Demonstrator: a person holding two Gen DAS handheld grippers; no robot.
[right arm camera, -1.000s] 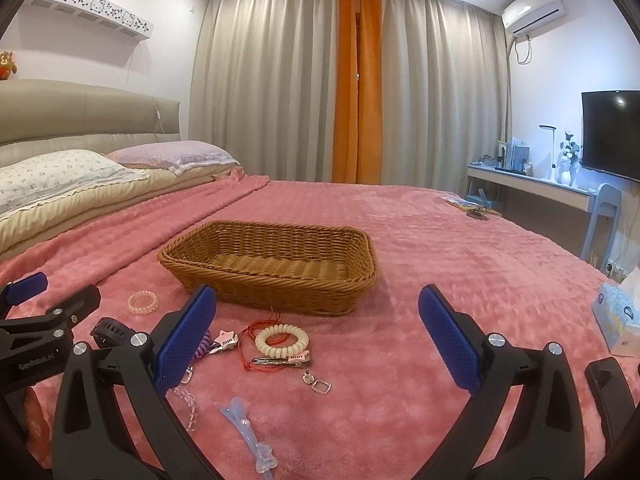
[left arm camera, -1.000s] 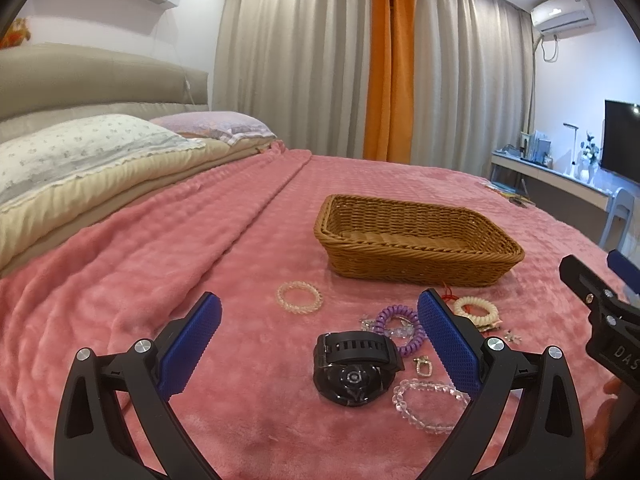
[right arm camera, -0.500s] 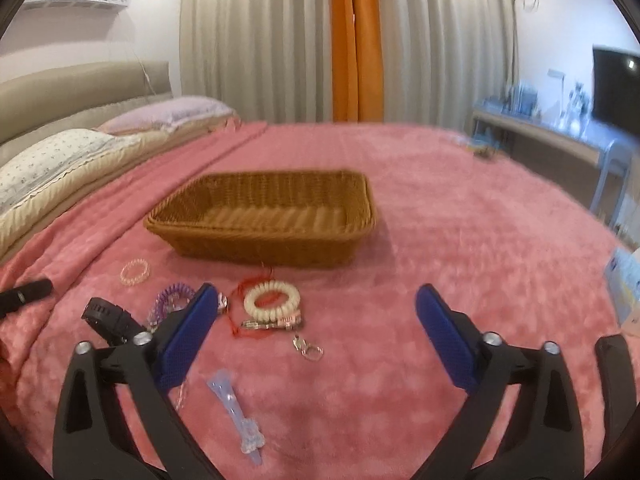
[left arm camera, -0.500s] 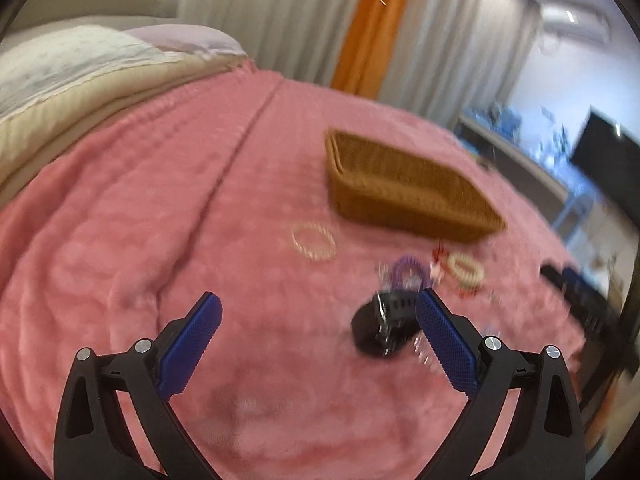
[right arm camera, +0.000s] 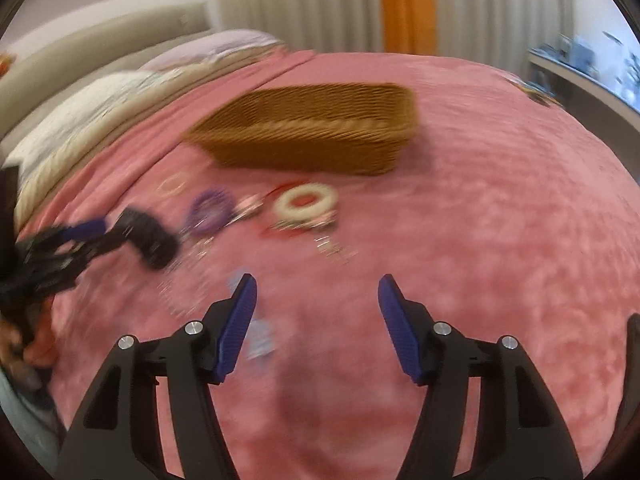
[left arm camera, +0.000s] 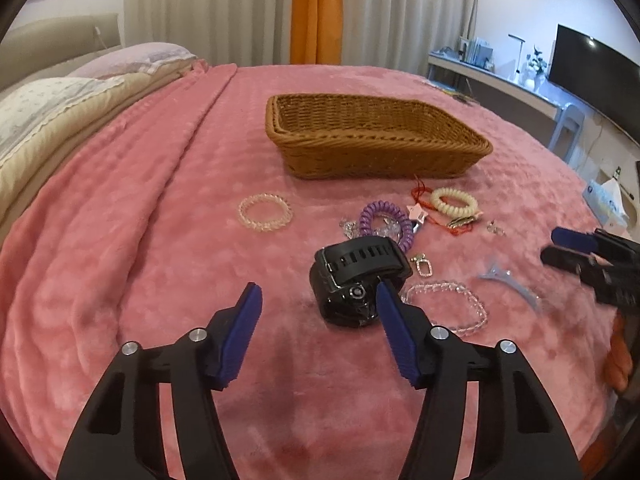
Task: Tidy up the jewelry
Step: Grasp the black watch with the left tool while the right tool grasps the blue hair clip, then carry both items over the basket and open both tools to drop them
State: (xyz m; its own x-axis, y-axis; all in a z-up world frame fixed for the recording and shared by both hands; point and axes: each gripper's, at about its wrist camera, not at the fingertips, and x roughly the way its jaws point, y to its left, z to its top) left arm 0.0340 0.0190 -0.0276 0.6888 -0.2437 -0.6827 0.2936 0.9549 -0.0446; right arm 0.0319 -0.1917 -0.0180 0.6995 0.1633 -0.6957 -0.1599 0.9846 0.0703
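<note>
Pink blanket point(left arm camera: 132, 240) covers the bed; pillows point(left arm camera: 52, 104) far left, curtains point(left arm camera: 224, 8) behind, desk and TV point(left arm camera: 592, 68) far right.

Left to right on the blanket, from my left wrist view: clear bracelet point(left arm camera: 265, 212) lies alone; wicker basket point(left arm camera: 372, 136) sits beyond it, nothing visible inside; purple coil point(left arm camera: 386, 222) just behind the black watch point(left arm camera: 356, 280); small clasp point(left arm camera: 423, 267) beside the watch; bead bracelet point(left arm camera: 448, 306) to its right; cream coil point(left arm camera: 454, 202) on a red cord point(left arm camera: 420, 194) near the basket's front; pale clip point(left arm camera: 508, 280) further right.

My left gripper point(left arm camera: 318, 304) hangs low over the blanket, jaws closing, nothing between them; its right pad point(left arm camera: 394, 332) overlaps the watch's near edge, contact unclear.

My right gripper point(right arm camera: 316, 300), far right in the left view point(left arm camera: 576, 250), also closing on nothing; bare blanket between the pads; pale clip point(right arm camera: 260, 340) blurred beside its left pad point(right arm camera: 236, 324). Right view is smeared; small pieces there hard to tell apart.
</note>
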